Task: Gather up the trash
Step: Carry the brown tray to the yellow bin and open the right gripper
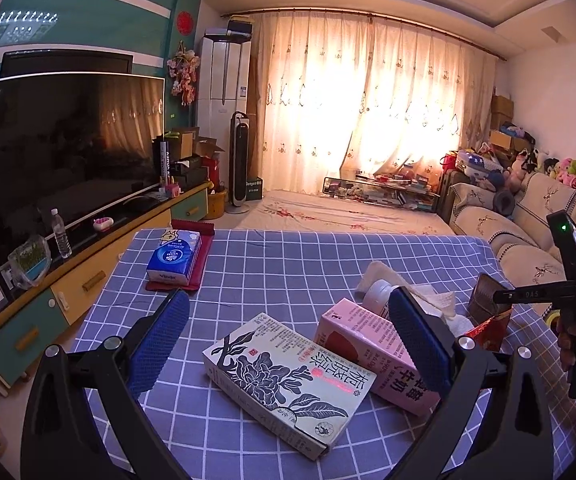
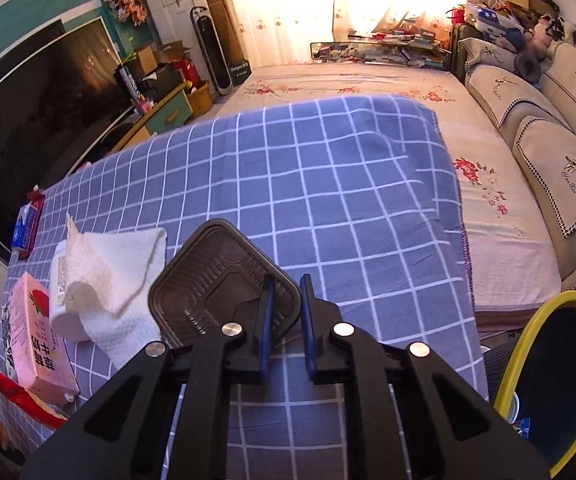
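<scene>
Right gripper: blue-padded jaws nearly closed, one wall of a dark brown ribbed plastic food tray pinched between them, tray held tilted above the table covered in a blue-and-white checked cloth. A yellow-rimmed bin with dark interior is seen at the lower right, just off the table edge, apart from the tray.

Left gripper: jaws spread wide, nothing held, positioned over a cream drink carton printed with a black flower lying flat. A pink strawberry milk carton lies touching it on the right. Behind those, a white plastic bottle is partly covered by a crumpled white paper towel. A red foil wrapper sits near the right edge. A blue tissue pack rests on a red mat at the far left corner.
</scene>
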Motion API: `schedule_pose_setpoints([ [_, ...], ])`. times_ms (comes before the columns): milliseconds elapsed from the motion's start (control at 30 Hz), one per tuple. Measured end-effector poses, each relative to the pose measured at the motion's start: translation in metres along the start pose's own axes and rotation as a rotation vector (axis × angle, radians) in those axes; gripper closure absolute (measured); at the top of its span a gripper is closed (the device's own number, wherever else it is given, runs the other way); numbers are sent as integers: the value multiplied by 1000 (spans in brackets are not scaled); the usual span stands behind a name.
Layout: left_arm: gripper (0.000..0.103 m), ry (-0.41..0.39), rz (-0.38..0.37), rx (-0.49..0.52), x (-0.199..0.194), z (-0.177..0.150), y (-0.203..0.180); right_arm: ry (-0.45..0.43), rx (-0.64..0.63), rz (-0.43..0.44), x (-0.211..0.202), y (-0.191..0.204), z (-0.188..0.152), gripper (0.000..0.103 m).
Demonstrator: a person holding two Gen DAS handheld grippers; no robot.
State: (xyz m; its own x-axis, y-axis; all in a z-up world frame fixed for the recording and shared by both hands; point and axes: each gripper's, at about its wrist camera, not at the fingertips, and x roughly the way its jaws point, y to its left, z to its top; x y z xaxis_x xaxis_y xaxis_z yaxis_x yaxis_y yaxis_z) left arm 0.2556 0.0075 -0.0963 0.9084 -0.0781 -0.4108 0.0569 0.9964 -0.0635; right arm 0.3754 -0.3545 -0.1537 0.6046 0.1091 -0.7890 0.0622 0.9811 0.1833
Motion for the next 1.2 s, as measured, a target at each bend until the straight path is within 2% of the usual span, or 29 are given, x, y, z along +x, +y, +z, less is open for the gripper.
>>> schedule_pose_setpoints([
  [200,5,-8,-6,-4,-2,0,1,-36,50,10,-13,-15,5,92],
  [400,5,-17,-10,-1,-6,1,0,-112,65,20,-47,-21,11,92],
  [600,5,-27,-17,-10,-9,1,2,-223,85,-76,-103,-47,1,92],
  [667,5,-27,-21,-11,-10,2,2,-243,111,-142,-119,-67,-8,92],
  [867,5,-36,-22,-9,-14,3,0,-204,219,-288,-132,-130,-45,92],
  [1067,5,-29,-25,-10,-15,3,-1,-117,292,-373,-119,-177,-79,91],
  [1200,5,-28,-25,-6,-15,2,-3,-80,315,-404,-108,-191,-94,91],
])
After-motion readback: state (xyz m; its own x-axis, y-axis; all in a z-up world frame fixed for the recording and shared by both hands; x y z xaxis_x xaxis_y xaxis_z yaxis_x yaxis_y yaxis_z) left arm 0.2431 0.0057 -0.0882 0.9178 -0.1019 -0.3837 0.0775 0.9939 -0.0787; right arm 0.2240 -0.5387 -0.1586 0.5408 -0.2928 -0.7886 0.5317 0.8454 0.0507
